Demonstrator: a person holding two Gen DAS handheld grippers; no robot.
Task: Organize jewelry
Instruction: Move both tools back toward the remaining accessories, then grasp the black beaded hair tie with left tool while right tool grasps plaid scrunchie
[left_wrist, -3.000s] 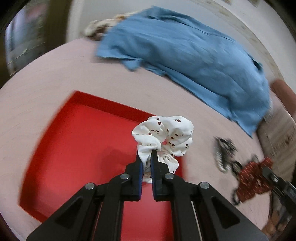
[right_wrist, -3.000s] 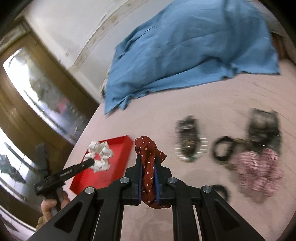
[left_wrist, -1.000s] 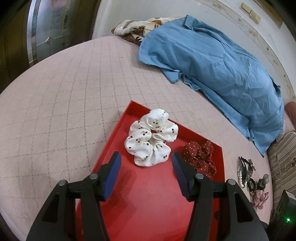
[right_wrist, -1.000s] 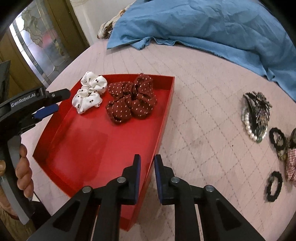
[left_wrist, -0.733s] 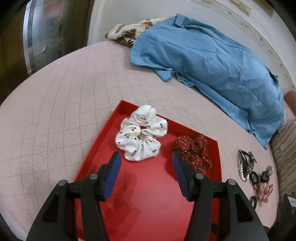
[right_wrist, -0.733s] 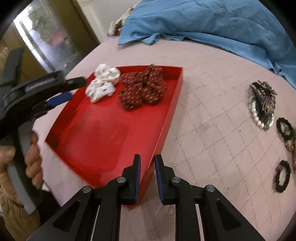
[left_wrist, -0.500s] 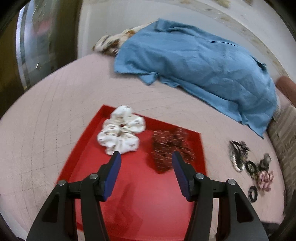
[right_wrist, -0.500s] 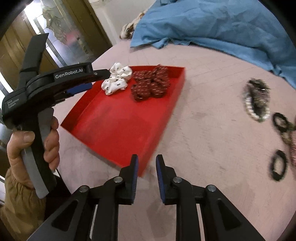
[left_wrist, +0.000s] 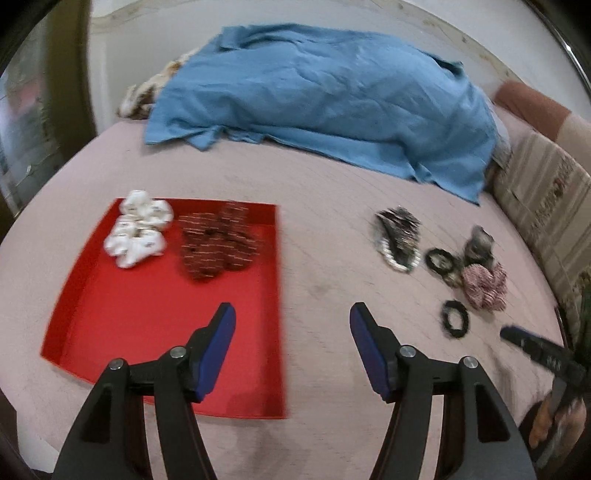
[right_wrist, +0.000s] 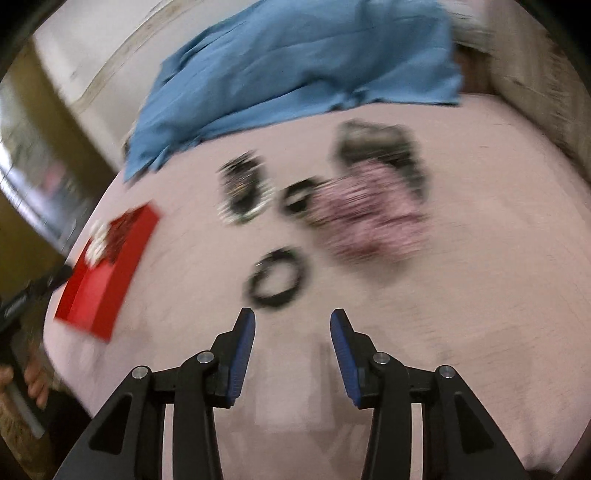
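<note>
Both grippers are empty and over the pink quilted bedspread (left_wrist: 325, 192). The left gripper (left_wrist: 290, 325) has its blue-padded jaws opening wide with nothing between them, hanging over the right edge of the shallow red rectangular tray (left_wrist: 155, 314). In that tray, at the far end, the white spotted fabric scrunchie (left_wrist: 138, 232) and the dark red dotted scrunchie (left_wrist: 218, 245) lie side by side — sorted, by the look of it. The right gripper (right_wrist: 292, 332) is opening too, nothing in its jaws, aimed at the loose pile well apart from the tray: a small black hair tie (right_wrist: 276, 283) just ahead of its tips, a second black ring (right_wrist: 297, 197) beyond, a pink checked scrunchie (right_wrist: 369, 218), and a dark pearl-edged hair clip (right_wrist: 243, 192), all blurred. My read — the black tie is the next pick, since the jaws line up on it. A rumpled blue cloth (left_wrist: 325, 96) covers the far side of the bed.
</note>
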